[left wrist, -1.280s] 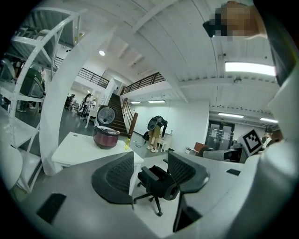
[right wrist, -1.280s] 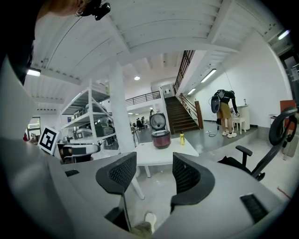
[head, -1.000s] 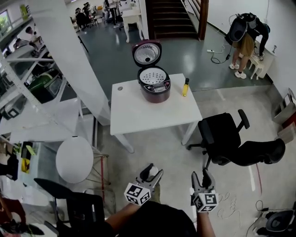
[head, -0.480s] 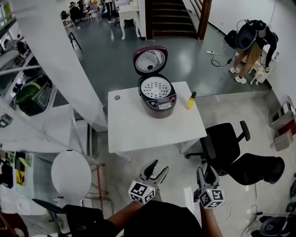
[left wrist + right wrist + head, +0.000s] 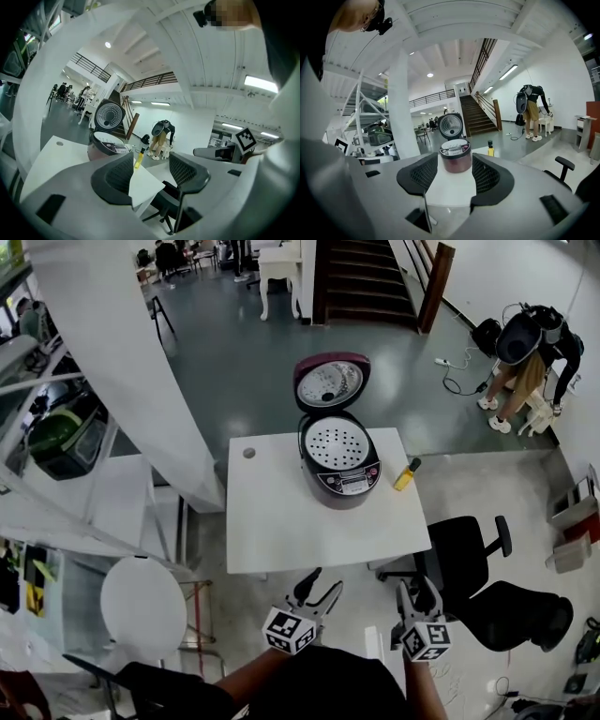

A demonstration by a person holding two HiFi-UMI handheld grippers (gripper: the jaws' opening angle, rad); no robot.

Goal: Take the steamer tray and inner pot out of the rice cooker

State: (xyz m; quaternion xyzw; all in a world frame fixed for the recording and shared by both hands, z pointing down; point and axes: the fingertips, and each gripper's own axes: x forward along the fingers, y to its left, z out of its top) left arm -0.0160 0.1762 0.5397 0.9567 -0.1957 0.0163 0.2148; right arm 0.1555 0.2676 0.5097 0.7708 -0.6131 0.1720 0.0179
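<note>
Rice cooker (image 5: 339, 460) on far right part of table (image 5: 281, 521), lid (image 5: 331, 382) standing open at far side, control panel facing near edge. Hinge-to-panel axis runs away from the person, slightly skewed. Steamer tray (image 5: 336, 442) lies flat in cooker mouth, holes up. Yellow bottle (image 5: 407, 474) just right of it. Left gripper (image 5: 321, 585) and right gripper (image 5: 416, 589) both spread, nothing between jaws, over floor short of table edge, aimed at table. Versus a second ago: table and cooker closer, grippers nearer the edge.
</note>
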